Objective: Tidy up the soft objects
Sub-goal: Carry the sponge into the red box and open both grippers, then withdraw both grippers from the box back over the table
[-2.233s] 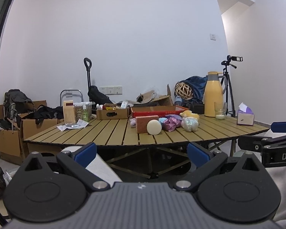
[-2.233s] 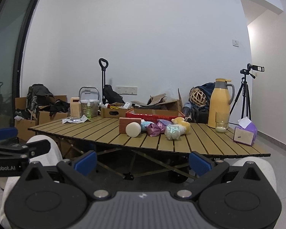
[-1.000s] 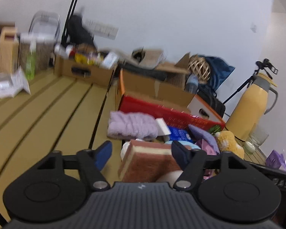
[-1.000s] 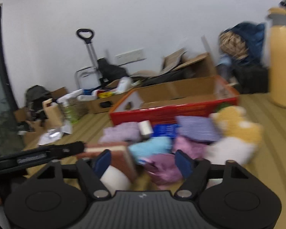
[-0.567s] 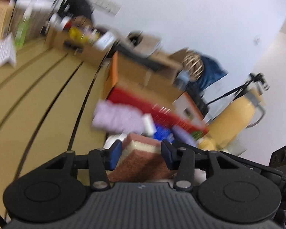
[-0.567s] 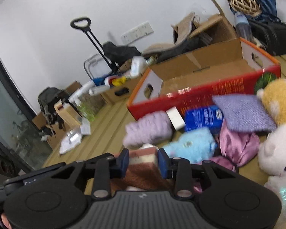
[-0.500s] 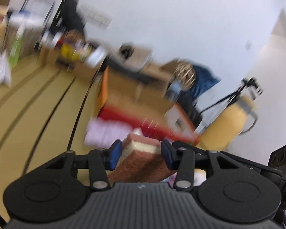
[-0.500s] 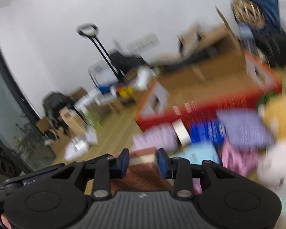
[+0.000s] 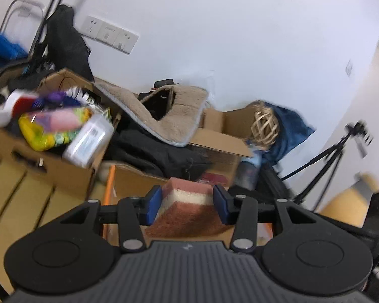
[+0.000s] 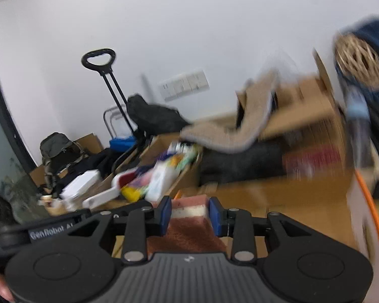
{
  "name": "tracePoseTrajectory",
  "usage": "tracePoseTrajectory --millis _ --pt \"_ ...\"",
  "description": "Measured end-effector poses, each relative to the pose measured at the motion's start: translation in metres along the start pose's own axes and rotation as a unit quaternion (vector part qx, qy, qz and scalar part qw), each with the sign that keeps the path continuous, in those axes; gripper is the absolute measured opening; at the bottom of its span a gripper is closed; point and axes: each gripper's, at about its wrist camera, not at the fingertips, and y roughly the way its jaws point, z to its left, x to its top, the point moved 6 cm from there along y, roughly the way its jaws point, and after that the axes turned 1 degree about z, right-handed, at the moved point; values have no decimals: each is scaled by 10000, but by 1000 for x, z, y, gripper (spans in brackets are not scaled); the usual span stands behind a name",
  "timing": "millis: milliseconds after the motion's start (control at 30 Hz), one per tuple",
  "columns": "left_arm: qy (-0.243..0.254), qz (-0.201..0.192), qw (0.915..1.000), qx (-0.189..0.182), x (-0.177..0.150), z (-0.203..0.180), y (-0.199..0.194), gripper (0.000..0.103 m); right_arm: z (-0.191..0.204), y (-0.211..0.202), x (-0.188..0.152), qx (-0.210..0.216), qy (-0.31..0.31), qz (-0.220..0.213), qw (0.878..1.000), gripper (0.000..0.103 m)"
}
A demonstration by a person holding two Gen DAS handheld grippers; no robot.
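Left wrist view only: small brown cardboard box crammed with bright packets at far left; black tripod at far right; slatted tan table at lower left.
Right wrist view only: black trolley handle against the wall; backpack on cartons at left; orange edge of a cardboard box at right. Heavy motion blur here.
Both views: white wall sockets, beige fleecy mat draped over an open carton, woven rattan ball against blue cloth.
Left gripper: blue pads closed partway, both pressed against the sides of the rectangular sponge block.
Right gripper: pads drawn in narrower, also clamping the block from either side.
Sponge block: reddish-brown scouring face up, cream foam layer beneath, pink strip at the far end.
Position: block is raised, pinched by both grippers at once; cardboard lies behind it, though blur hides whether it touches anything below.
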Motion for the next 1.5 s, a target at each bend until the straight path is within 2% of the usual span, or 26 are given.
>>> tracePoseTrajectory --millis 67,133,167,233,267,367,467,500,567,700,833,933,1033,1167,1233,1333,1400,1500 --pt "461 175 9980 394 -7 11 29 45 -18 38 -8 15 -38 335 9994 32" --pt "836 658 9907 853 -28 23 52 40 -29 67 -30 -228 -305 795 9961 30" --pt "1196 677 9859 951 -37 22 55 38 -28 76 -43 -298 -495 1109 9921 31" --pt "1705 777 9785 862 -48 12 53 37 -30 86 -52 -235 -358 1566 9867 29" --pt "1754 821 9770 898 -50 10 53 37 -31 86 -51 -225 -339 1600 9863 25" --pt "1687 818 9778 934 -49 12 57 38 -36 98 -54 -233 -193 1787 9834 27" --pt "1568 812 9800 919 -48 12 57 41 -38 96 -49 -254 -15 1613 9866 31" --pt "1535 836 9804 906 -47 13 56 47 -38 93 -46 -323 -17 1508 9880 31" --pt "1456 796 9819 919 -41 11 48 54 -32 78 -40 -351 15 1359 9901 38" --pt "1446 524 9838 921 -23 -1 7 57 -23 26 -14 -385 24 861 9955 41" --pt "1539 147 9830 989 0 -24 -57 61 -10 -49 10 -636 -185 455 9968 47" --pt "1647 -70 9811 1014 5 -43 -109 70 0 -112 14 -900 -412 230 9948 59" --pt "1721 -199 9797 1005 -7 -61 -160 76 8 -174 2 -1070 -580 88 9925 62" --pt "1803 -351 9786 932 -45 -78 -225 82 25 -249 -35 -1349 -906 -82 9867 72" --pt "1791 -431 9787 903 -74 -85 -258 84 39 -281 -61 -1378 -1065 -171 9846 73" --pt "1748 -530 9801 774 -122 -92 -306 87 58 -330 -109 -1301 -1178 -341 9839 84" --pt "1760 -643 9799 684 -153 -96 -337 91 69 -360 -143 -1213 -1187 -469 9844 85" --pt "1944 -963 9737 700 -201 -100 -387 101 89 -402 -195 -1201 -1271 -739 9818 88"
